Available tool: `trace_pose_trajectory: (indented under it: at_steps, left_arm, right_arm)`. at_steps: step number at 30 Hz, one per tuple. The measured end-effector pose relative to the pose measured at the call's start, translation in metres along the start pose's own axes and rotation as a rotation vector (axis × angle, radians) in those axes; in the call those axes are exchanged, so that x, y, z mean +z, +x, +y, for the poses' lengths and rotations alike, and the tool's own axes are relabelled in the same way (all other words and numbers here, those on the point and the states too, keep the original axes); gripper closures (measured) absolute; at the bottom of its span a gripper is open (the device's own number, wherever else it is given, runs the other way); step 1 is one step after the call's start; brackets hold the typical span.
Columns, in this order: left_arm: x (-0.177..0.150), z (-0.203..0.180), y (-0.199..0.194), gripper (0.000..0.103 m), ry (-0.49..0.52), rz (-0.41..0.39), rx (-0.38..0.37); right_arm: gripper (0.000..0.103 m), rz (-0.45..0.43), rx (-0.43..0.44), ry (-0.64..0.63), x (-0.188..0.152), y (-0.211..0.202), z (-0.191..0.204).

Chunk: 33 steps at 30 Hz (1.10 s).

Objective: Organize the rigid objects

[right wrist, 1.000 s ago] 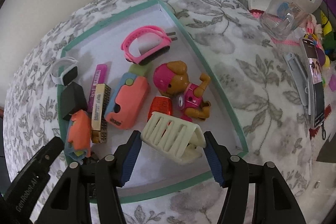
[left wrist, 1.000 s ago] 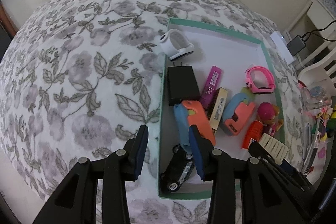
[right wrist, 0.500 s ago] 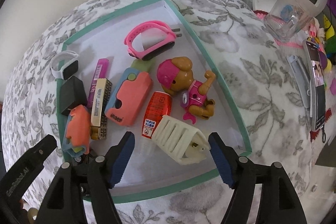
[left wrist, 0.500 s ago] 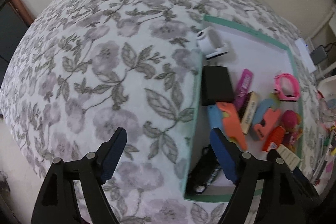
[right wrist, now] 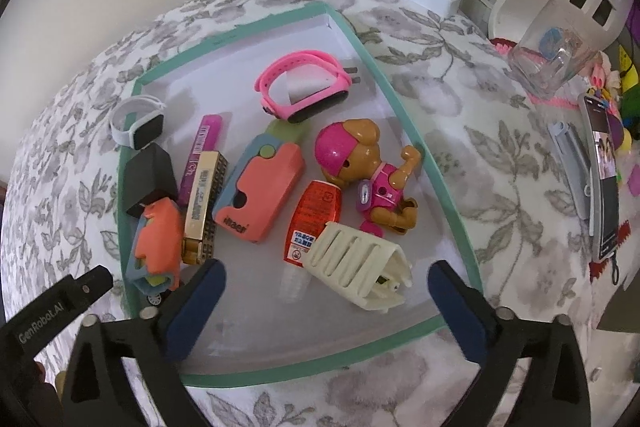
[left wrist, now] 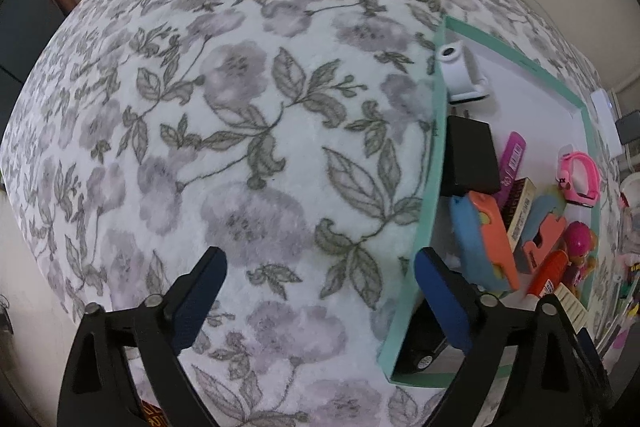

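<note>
The right gripper (right wrist: 324, 297) hangs over the near end of the tray (right wrist: 452, 215), its jaws opening wide and its pads touching nothing; the cream slatted piece (right wrist: 358, 265) lies on the tray floor just beyond the fingertips, apart from both pads, resting against the red bottle (right wrist: 314, 219) and close to the toy dog (right wrist: 368, 171). The left gripper (left wrist: 320, 291) points down at the flowered bedcover (left wrist: 240, 147) outside the tray's left wall, its jaws also opening, with only cloth between them. Everything else, the pink watch (right wrist: 304, 87), the white watch (right wrist: 138, 121), the black charger (right wrist: 150, 177), the purple tube (right wrist: 202, 155), the harmonica (right wrist: 204, 207) and the two orange-and-blue cases (right wrist: 260, 195), already sits inside the tray, so the release looks done and the sorting close to finished. To end this step well, lift the right gripper straight up before swinging it aside, so a finger does not catch the slatted piece or nudge the bottle. With the left one, check the bedcover for anything left out; none shows here, so avoid closing on the cloth.
</note>
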<state>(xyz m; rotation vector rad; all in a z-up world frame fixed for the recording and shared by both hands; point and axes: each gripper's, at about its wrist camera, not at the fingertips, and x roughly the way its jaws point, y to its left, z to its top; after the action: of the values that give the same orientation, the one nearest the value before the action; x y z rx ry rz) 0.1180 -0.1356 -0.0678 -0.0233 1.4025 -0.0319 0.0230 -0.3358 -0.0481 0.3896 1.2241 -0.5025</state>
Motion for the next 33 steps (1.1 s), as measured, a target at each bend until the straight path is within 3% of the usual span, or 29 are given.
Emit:
trace_pose_trajectory:
  at_steps: [9,24,33]
  left_arm:
    - [0.005,0.015,-0.003,0.005,0.035,0.007,0.016]
    - [-0.008,0.013,-0.049,0.005,0.186,-0.107,0.072]
    - [-0.019,0.021,-0.067,0.005,0.186,-0.147,0.05]
  right_arm:
    - [0.0,-0.02,0.014,-0.049,-0.006,-0.008,0.013]
    - [0.0,-0.086,0.009,-0.061,-0.015,-0.036,0.016]
    - [0.0,-0.109,0.01,-0.087,-0.021,-0.048,0.02]
